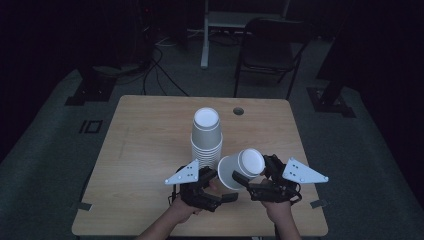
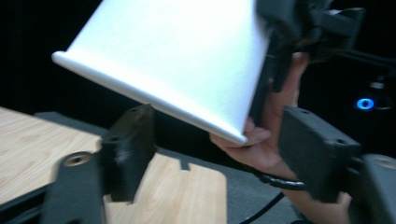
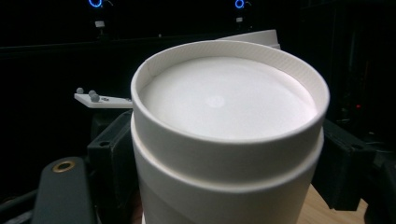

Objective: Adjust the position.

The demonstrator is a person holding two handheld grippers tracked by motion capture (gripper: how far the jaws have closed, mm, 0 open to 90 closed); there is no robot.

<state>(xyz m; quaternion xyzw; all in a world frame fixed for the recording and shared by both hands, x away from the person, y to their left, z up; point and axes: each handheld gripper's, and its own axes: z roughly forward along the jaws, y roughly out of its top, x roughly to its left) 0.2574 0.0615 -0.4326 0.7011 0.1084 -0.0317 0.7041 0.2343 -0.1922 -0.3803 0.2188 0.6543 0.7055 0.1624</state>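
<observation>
two cups, one grip

the right gripper (image 1: 254,176) is clamped on a tilted paper cup (image 1: 241,167); its own view shows two nested bottoms. the left gripper (image 2: 212,154) stands apart under the rim. the cup stack (image 1: 206,137) stands just behind on the table (image 1: 145,145).

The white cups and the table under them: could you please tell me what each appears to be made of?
The held cup and the stack of cups look like matte white paper: thin walls, a rolled rim and a recessed base, with a faint side seam in the right gripper view, though thin plastic can't be excluded. The table appears to be light wood-grain laminate or veneer, with a smooth finish.
</observation>
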